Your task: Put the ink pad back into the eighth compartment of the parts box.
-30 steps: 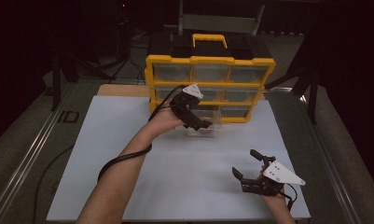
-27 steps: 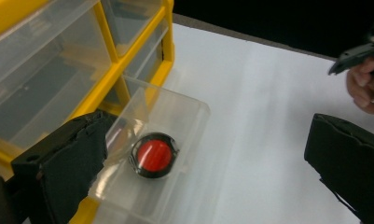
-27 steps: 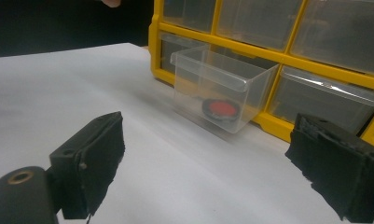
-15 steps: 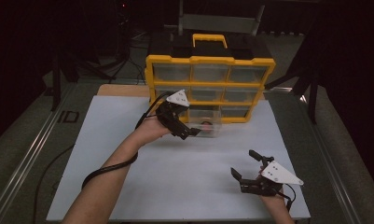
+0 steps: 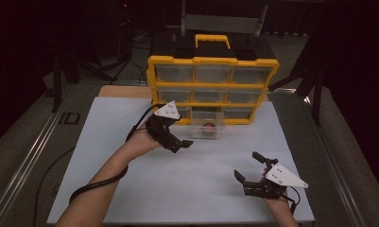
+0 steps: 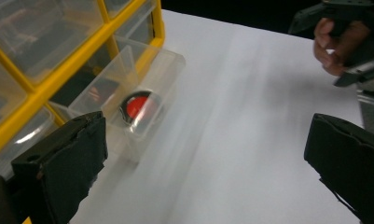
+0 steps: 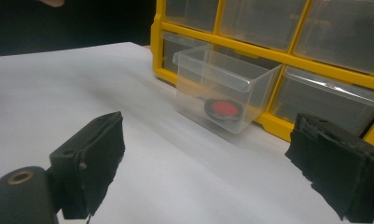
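Left claw (image 5: pixel 177 142) withdrawn from drawer (image 5: pixel 207 128), open.

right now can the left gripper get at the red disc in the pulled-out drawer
Probably yes: the left gripper hangs open just left of the clear drawer, whose top is open, and nothing lies between it and the red disc.

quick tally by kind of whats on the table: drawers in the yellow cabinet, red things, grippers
Drawers in the yellow cabinet: 9, one of them, the clear drawer, pulled out at bottom middle
Red round thing in that drawer: 1
Grippers: 2, left gripper and right gripper, both open
Total: 12
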Available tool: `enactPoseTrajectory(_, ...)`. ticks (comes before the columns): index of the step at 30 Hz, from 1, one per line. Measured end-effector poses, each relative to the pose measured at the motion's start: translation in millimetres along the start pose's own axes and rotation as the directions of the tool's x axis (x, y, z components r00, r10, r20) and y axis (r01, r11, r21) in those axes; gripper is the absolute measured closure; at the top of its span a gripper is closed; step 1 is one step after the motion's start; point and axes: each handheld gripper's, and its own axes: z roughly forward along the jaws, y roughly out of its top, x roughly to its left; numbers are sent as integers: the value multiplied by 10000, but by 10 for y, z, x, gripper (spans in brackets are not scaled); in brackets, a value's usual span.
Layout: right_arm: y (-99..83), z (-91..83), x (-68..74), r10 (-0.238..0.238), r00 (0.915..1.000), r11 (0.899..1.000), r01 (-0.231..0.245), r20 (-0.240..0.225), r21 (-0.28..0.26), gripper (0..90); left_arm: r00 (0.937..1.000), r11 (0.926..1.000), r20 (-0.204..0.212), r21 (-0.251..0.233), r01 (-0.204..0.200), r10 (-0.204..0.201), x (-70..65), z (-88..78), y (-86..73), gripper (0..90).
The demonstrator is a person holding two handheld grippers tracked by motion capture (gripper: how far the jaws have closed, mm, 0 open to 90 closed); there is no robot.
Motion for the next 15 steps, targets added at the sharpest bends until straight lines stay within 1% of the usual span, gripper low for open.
enactPoseTrajectory(4,-1,1,-1,-9,10000,10000,9,9,6,101,9999,9998,9,-129,169,-169,-21,-96,-105,4)
enactPoseTrajectory(7,0,-2,-2,-34,10000,10000,34,22,19,101,9997,9996,-77,-206,215,-216,-38,-183,-173,4)
enactPoseTrajectory(8,0,-3,-1,-34,10000,10000,34,20,6,101,9996,9992,-107,-308,254,-258,-57,-249,-215,4)
enactPoseTrajectory(9,0,-3,-1,-34,10000,10000,34,20,6,101,9996,9992,-107,-308,254,-258,-57,-249,-215,4)
enactPoseTrajectory(13,2,-7,-4,-41,10000,10000,41,38,-13,101,9993,9982,-176,-515,308,-318,-109,-371,-309,4)
enactPoseTrajectory(15,2,-8,-9,-77,9999,10000,77,66,-5,101,9993,9983,-212,-503,297,-308,-145,-421,-367,4)
